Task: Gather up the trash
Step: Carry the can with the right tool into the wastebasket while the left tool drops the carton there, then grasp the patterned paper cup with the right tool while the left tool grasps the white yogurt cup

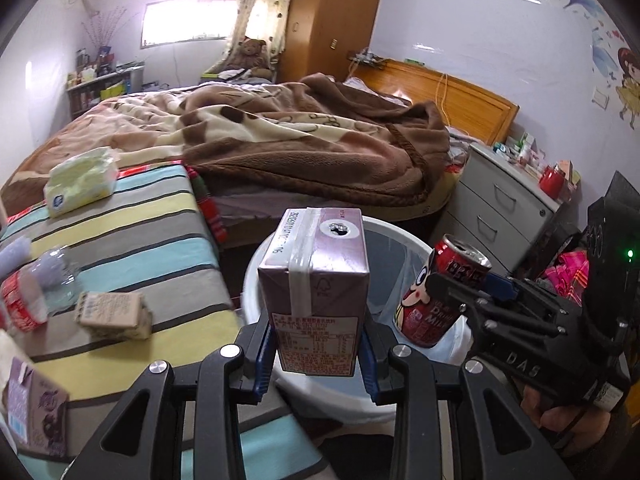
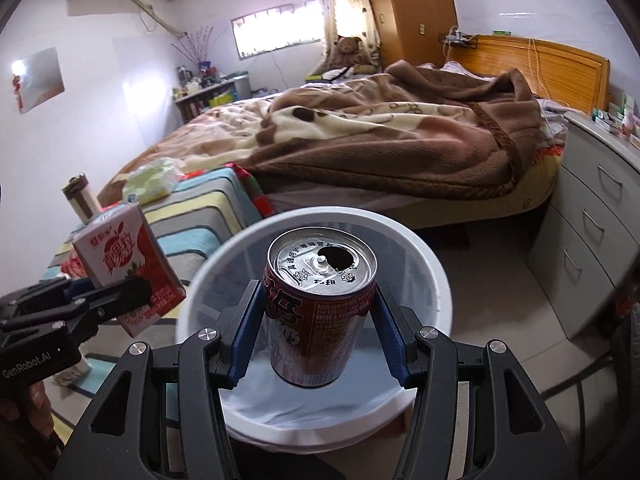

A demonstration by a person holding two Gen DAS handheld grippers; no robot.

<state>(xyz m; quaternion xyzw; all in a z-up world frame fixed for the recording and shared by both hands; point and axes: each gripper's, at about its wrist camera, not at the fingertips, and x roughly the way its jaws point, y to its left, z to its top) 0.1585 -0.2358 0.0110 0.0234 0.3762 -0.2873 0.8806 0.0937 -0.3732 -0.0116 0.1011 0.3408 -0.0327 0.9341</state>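
Note:
My left gripper [image 1: 318, 354] is shut on a pink drink carton [image 1: 318, 292], held upright over the near rim of a white trash bin [image 1: 256, 268]. My right gripper [image 2: 316, 338] is shut on a red drink can [image 2: 320, 312], its opened top up, above the bin's [image 2: 424, 256] lined mouth. In the left wrist view the can [image 1: 424, 316] hangs at the bin's right side in the right gripper [image 1: 452, 292]. In the right wrist view the carton [image 2: 128, 264] shows at left in the left gripper [image 2: 132, 294].
A striped table [image 1: 160, 232] left of the bin bears a crushed beige carton [image 1: 116, 314], a crumpled plastic bottle [image 1: 36, 292], a purple carton [image 1: 38, 414] and a tissue pack [image 1: 82, 180]. Behind stands a bed [image 1: 300, 136]; grey drawers [image 1: 504, 208] are at right.

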